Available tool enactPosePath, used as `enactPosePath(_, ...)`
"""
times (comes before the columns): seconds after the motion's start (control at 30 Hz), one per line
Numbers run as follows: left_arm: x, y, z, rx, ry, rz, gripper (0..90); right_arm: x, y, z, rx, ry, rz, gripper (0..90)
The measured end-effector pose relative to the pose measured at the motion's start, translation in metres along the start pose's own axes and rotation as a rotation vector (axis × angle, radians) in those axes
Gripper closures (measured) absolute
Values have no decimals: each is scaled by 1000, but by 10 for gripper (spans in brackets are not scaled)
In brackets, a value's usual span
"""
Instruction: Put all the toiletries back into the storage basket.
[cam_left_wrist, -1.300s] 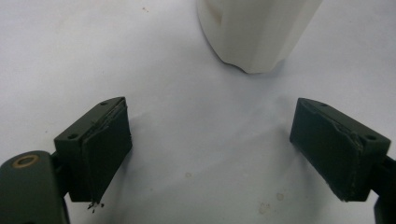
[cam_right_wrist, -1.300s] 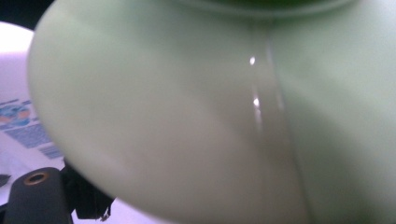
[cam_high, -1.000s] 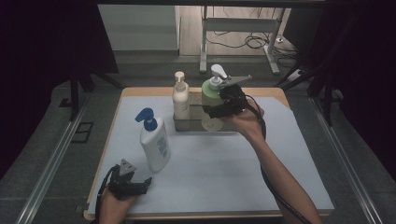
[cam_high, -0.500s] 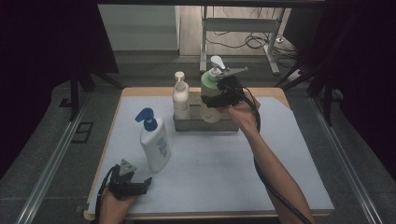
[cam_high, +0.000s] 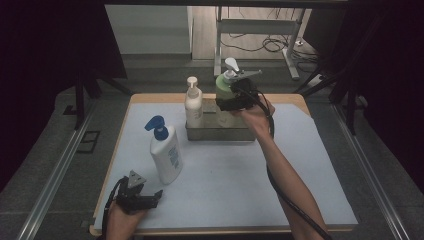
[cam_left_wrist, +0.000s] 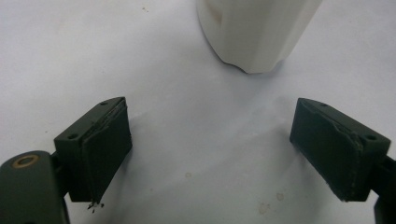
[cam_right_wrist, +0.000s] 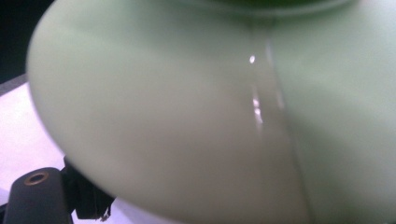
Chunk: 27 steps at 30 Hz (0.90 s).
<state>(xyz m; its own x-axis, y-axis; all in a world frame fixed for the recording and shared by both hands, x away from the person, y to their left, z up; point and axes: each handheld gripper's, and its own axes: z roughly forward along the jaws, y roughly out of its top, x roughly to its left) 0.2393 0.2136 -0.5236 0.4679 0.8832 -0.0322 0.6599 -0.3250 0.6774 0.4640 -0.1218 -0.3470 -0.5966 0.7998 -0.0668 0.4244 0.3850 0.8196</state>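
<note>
Our right gripper (cam_high: 231, 101), clenched on the green bottle (cam_high: 223, 89), has carried it leftward over the metal tray (cam_high: 220, 133), seemingly about to set it in, while our left gripper (cam_high: 150, 198) rests open near the white bottle (cam_high: 166, 155).

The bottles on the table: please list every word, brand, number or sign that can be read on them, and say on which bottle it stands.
No text can be read.
White bottle with blue pump: a blue patch of print on its front, too small and blurred to read.
Green bottle, held in the right gripper: no print seen; its surface is plain.
Small white bottle in the metal tray: no print seen.
</note>
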Motion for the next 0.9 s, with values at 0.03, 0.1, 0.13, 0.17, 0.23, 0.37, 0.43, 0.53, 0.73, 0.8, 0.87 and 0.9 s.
enactPosePath(0.03,0,0,0,0,0,0,122,-1,-1,2,3,-4,1,115)
enactPosePath(0.1,0,0,0,0,0,0,122,-2,-3,5,8,-6,4,115)
enactPosePath(0.13,0,0,0,1,-1,0,122,-2,-4,7,11,-4,9,115)
enactPosePath(0.17,0,0,0,0,0,0,122,-3,-5,8,13,-5,12,115)
enactPosePath(0.23,0,0,0,0,0,0,122,-4,-8,11,19,-6,12,115)
enactPosePath(0.37,0,0,0,0,0,0,122,-4,-13,16,28,2,15,115)
enactPosePath(0.43,0,0,0,0,-1,-1,122,-3,-15,18,30,6,19,115)
enactPosePath(0.53,0,0,0,0,0,0,122,-3,-18,21,38,11,17,115)
enactPosePath(0.73,0,0,0,0,0,-1,122,-4,-23,26,53,18,18,116)
enactPosePath(0.8,0,0,0,0,0,-1,122,-4,-25,28,61,18,17,116)
enactPosePath(0.87,0,0,0,0,0,-1,122,-4,-27,31,67,19,14,116)
enactPosePath(0.9,0,0,0,0,0,-1,122,-4,-28,32,73,20,17,116)
